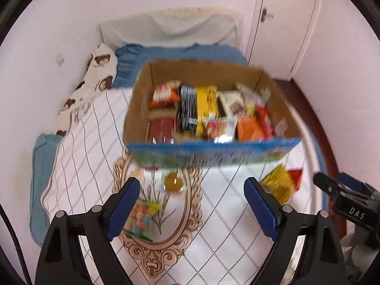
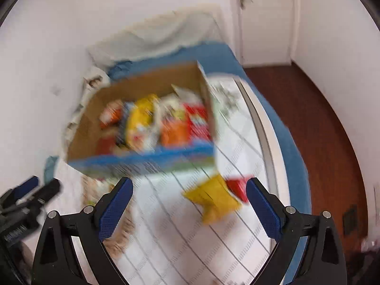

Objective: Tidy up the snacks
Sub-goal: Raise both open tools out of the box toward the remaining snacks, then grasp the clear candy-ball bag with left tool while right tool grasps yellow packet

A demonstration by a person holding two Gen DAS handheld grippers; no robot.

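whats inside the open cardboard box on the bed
The open brown cardboard box holds a packed row of snack packets: an orange bag, a black packet, a yellow pack, and an orange pouch. Anything beneath them is covered, and blur hides the labels.

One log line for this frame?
left gripper open, empty | right gripper open, empty | snack box filled | yellow packet outside

The bed (image 1: 78,128) carries a white checked cover. A cardboard box (image 1: 209,152) of snacks sits mid-bed. Nearer the foot lie a candy bag (image 1: 140,218), an orange sweet (image 1: 174,181), and toward the right edge a yellow packet (image 1: 279,185) touching a red packet (image 1: 295,174). Pillows (image 1: 99,68) lie at the head.
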